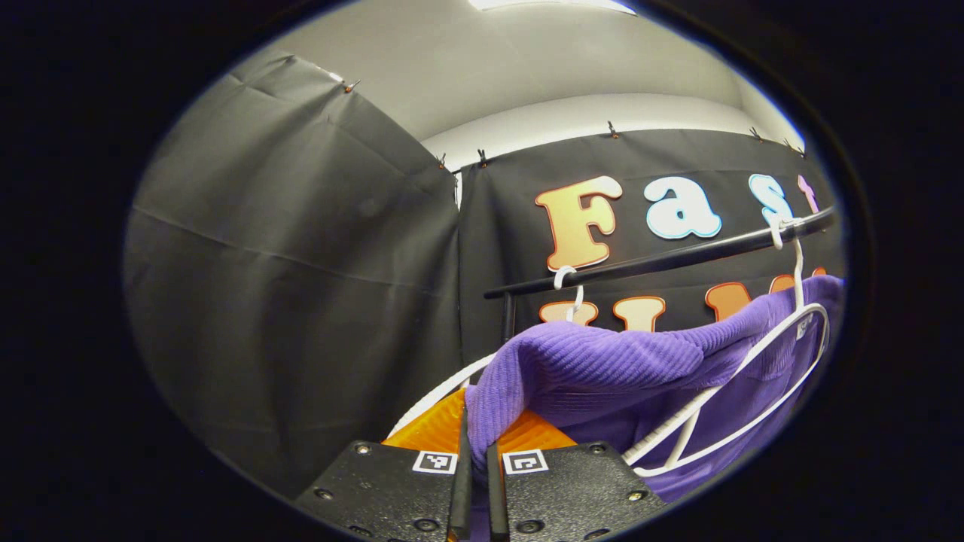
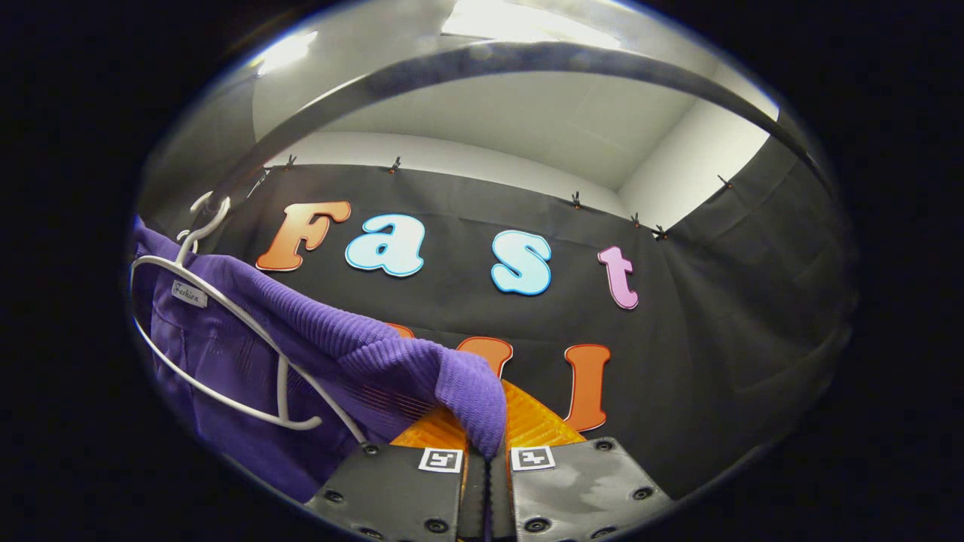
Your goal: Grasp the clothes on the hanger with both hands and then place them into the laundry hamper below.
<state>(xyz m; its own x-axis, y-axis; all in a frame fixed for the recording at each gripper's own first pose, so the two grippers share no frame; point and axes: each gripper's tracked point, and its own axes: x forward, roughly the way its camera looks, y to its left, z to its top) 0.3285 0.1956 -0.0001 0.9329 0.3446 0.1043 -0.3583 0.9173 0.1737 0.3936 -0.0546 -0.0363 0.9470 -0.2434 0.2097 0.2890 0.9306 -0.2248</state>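
Left claw (image 1: pixel 476 467): fingers pressed nearly together, a fold of the purple garment (image 1: pixel 602 361) pinched between them. The ribbed cloth rises from my fingertips and drapes off to the right, over a white hanger (image 1: pixel 742 384).

That hanger's hook sits on the black rail (image 1: pixel 663 260), near its right end. A second white hook (image 1: pixel 566 282) hangs on the same rail farther left, just above the cloth.

Right claw (image 2: pixel 488 459): fingers drawn close, a rounded purple corner of the garment (image 2: pixel 331 339) clamped between them. From there the cloth runs up and left to the white hanger (image 2: pixel 226 354), which carries a small tag near its neck. Its hook (image 2: pixel 207 214) is caught on the rail (image 2: pixel 527 56), which arcs across the top of the right gripper view.

Garment position: on the hanger, up at the rail, stretched between my two claws, one end in each.

Black cloth wall (image 1: pixel 301 263) behind everything.
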